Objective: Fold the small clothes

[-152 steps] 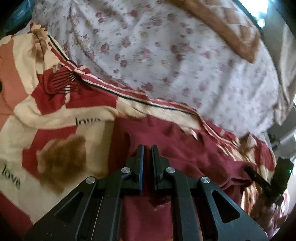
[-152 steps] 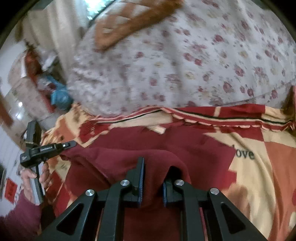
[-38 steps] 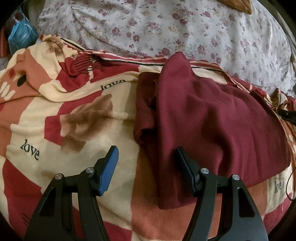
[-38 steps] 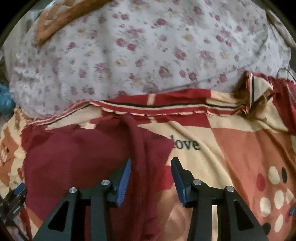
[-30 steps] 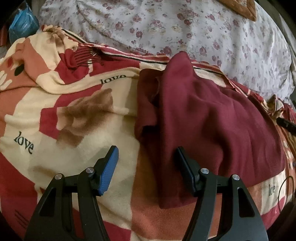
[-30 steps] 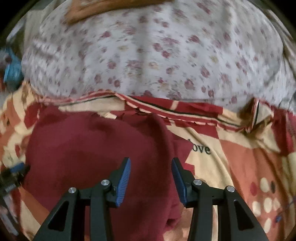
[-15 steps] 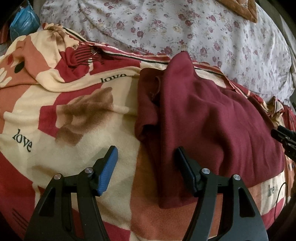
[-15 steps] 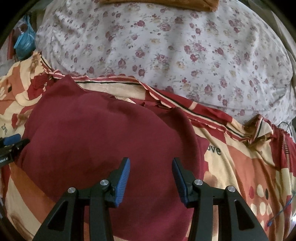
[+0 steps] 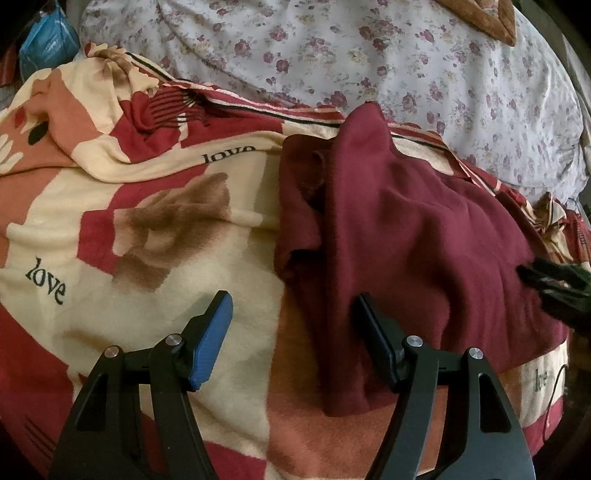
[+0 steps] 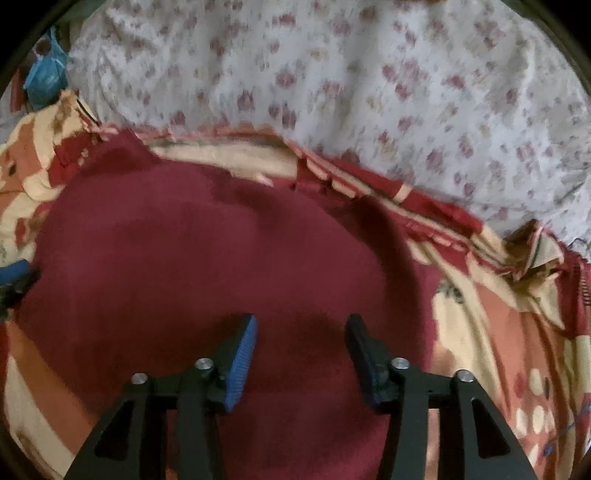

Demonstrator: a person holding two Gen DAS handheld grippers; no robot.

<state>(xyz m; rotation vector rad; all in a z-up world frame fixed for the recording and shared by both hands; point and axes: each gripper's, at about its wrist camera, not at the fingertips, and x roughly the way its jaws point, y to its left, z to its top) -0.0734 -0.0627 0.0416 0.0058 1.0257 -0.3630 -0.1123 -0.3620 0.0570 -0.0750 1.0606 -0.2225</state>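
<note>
A dark red garment [image 9: 424, 240] lies spread on the patterned blanket, its left side doubled into a loose fold. My left gripper [image 9: 291, 299] hovers at the garment's near left edge. Its jaws are opening; the edge and bare blanket lie between them, not pinched. Over the middle of the garment [image 10: 203, 266] my right gripper [image 10: 301, 321] hangs with its jaws opening and only flat cloth below, nothing gripped. The right gripper's dark tip [image 9: 554, 284] shows at the garment's right side in the left wrist view. The left gripper's blue pad [image 10: 14, 273] peeks in at the left edge of the right wrist view.
The red, cream and orange "love" blanket [image 9: 147, 229] covers the bed. A white floral quilt [image 9: 406, 55] is heaped behind the garment. A blue bag [image 9: 44, 40] sits at the far left, a brown cushion corner [image 9: 495, 18] at the top right, and a thin cable [image 9: 554, 387] at the right.
The right gripper has let go of the garment, moved down and across over its middle, and spread its jaws wider. The left gripper stays put, its jaws slightly wider.
</note>
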